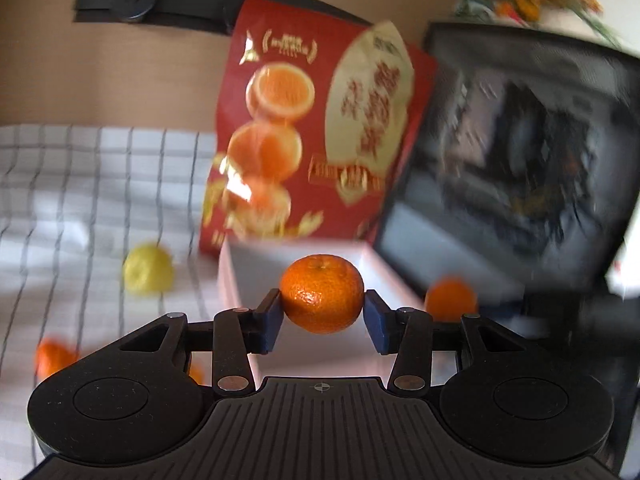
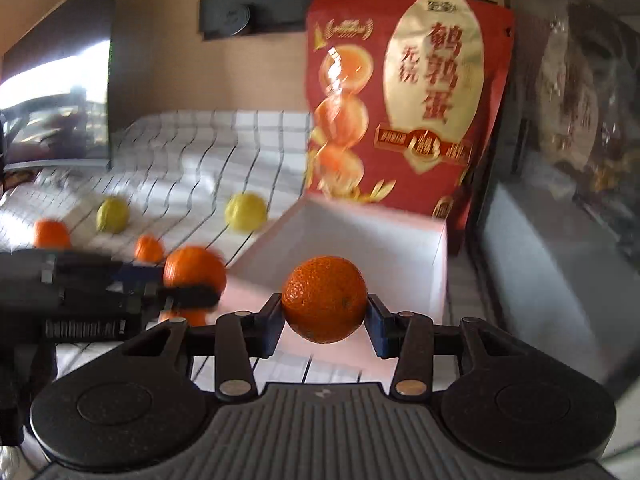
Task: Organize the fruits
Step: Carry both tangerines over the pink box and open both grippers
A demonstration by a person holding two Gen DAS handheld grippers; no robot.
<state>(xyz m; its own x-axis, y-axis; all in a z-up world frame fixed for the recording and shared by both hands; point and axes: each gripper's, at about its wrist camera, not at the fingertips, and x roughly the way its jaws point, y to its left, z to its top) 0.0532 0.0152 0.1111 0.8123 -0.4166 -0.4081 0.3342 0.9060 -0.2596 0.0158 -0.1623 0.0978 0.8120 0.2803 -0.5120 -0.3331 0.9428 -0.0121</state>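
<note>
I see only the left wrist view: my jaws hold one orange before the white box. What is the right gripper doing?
Observer: The right gripper is also shut on an orange, in front of the white box.
Operator: How many yellow fruits are there? I see one.
Observer: Two: one yellow fruit near the box and a second yellow fruit further left, both on the checked cloth.
Operator: Is the box filled?
Observer: The part of its inside that I see holds no fruit.

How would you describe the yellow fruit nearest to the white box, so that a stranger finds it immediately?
Find the tall red snack bag standing behind the open white box. Just left of the box, on the checked cloth, lies a round yellow fruit. The other yellow fruit lies farther left, and the remaining fruits are orange.
</note>
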